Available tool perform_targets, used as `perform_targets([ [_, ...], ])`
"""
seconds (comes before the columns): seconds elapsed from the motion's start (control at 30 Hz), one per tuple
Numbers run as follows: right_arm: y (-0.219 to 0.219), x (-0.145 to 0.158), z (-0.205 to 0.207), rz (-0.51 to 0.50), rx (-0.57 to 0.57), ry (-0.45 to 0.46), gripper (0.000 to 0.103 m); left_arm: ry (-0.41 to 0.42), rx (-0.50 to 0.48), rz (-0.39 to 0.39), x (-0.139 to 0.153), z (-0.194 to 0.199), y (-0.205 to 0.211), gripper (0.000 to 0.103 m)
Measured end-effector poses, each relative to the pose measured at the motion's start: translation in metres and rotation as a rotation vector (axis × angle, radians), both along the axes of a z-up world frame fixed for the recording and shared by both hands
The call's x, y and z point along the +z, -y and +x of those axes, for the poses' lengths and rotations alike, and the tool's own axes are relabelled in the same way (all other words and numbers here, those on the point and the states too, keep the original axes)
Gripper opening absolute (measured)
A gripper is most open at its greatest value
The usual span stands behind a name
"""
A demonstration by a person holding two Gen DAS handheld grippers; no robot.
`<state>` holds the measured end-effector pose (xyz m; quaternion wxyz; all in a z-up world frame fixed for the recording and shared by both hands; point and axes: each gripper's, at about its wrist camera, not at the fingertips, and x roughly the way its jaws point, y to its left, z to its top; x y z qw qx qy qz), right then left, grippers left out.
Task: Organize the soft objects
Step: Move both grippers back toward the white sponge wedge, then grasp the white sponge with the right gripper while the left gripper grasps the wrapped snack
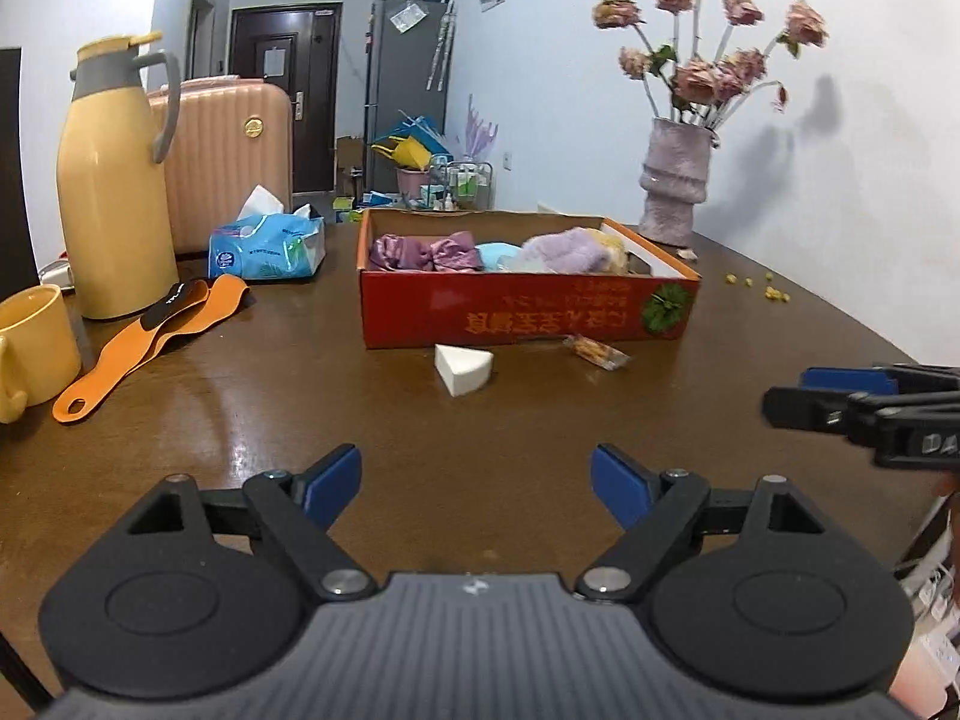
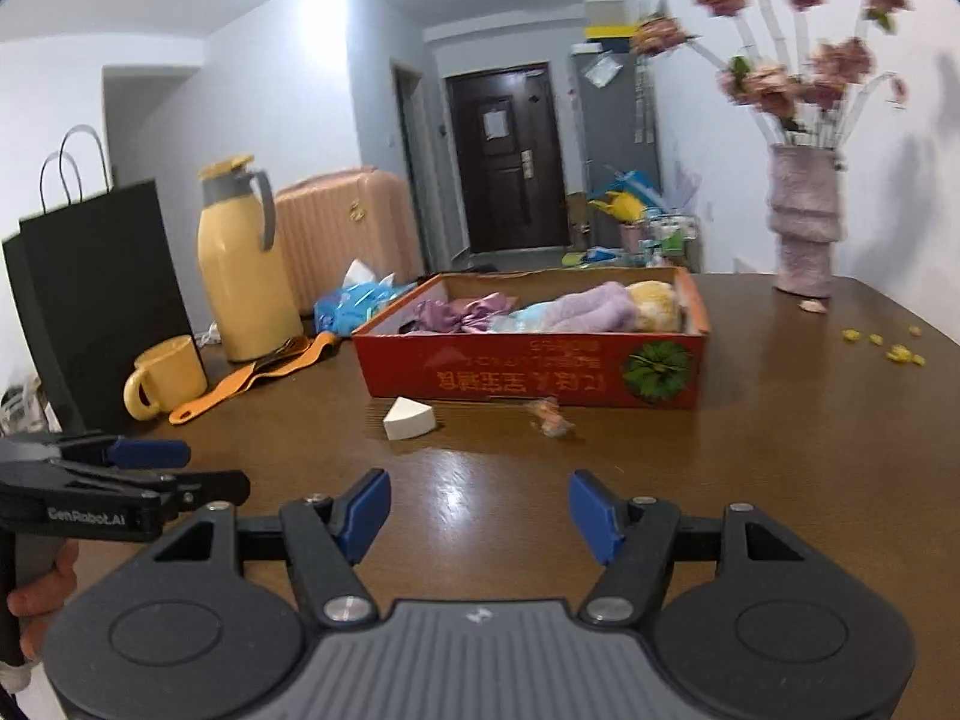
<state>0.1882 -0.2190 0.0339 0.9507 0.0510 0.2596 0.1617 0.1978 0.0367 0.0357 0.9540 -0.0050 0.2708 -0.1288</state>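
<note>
A red cardboard box (image 1: 522,315) (image 2: 534,375) stands on the brown table. It holds a purple satin bow (image 1: 426,252) (image 2: 465,312), a light blue item (image 1: 498,255), a lilac fuzzy cloth (image 1: 567,251) (image 2: 591,309) and a yellow plush (image 2: 657,303). A white wedge sponge (image 1: 463,369) (image 2: 408,418) lies on the table just in front of the box. My left gripper (image 1: 476,483) is open and empty, short of the sponge. My right gripper (image 2: 479,510) is open and empty, also short of it; it shows at the right edge of the left wrist view (image 1: 798,396).
A small snack wrapper (image 1: 597,351) (image 2: 549,414) lies by the box front. At left stand a yellow thermos (image 1: 114,192), yellow mug (image 1: 33,348), orange strap (image 1: 150,339), tissue pack (image 1: 267,246) and black bag (image 2: 102,300). A flower vase (image 1: 672,180) and yellow crumbs (image 1: 759,288) are at right.
</note>
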Motion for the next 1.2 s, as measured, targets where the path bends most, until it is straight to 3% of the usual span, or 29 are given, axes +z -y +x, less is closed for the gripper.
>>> perform_targets([
  [0.23, -0.076, -0.021, 0.107, -0.061, 0.174, -0.036, 0.064, -0.043, 0.121, 0.031, -0.012, 0.051, -0.034, 0.085],
  [0.37, -0.119, -0.043, 0.166, -0.152, 0.165, -0.097, 0.060, -0.062, 0.173, 0.047, -0.015, 0.073, -0.053, 0.085],
  [0.4, -0.122, -0.047, 0.174, -0.153, 0.156, -0.114, 0.057, -0.068, 0.178, 0.051, -0.016, 0.078, -0.055, 0.085],
  [0.47, -0.121, -0.056, 0.189, -0.111, 0.134, -0.164, 0.034, -0.077, 0.179, 0.052, -0.019, 0.087, -0.056, 0.085],
  [0.5, -0.118, -0.061, 0.193, -0.083, 0.132, -0.184, 0.034, -0.083, 0.177, 0.049, -0.020, 0.091, -0.055, 0.085],
  [0.6, -0.095, -0.058, 0.182, -0.011, 0.125, -0.171, 0.029, -0.095, 0.157, 0.034, -0.024, 0.107, -0.041, 0.085],
  [0.7, -0.044, -0.042, 0.154, 0.061, 0.042, -0.110, 0.029, -0.107, 0.105, 0.000, -0.025, 0.124, -0.009, 0.085],
  [0.83, 0.046, -0.038, 0.116, 0.144, -0.184, -0.104, 0.029, -0.132, -0.022, -0.069, -0.027, 0.153, 0.057, 0.083],
  [0.97, 0.094, -0.036, 0.080, 0.137, -0.295, -0.090, 0.029, -0.182, -0.053, 0.016, -0.040, 0.186, 0.131, 0.063],
  [1.07, 0.111, -0.036, 0.059, 0.131, -0.304, -0.069, 0.029, -0.153, -0.020, 0.065, -0.047, 0.194, 0.159, 0.060],
  [1.1, 0.114, -0.035, 0.055, 0.132, -0.302, -0.064, 0.029, -0.140, -0.006, 0.086, -0.050, 0.196, 0.164, 0.045],
  [1.2, 0.117, -0.035, 0.055, 0.139, -0.286, -0.056, 0.029, -0.105, -0.013, 0.146, -0.055, 0.192, 0.178, 0.032],
])
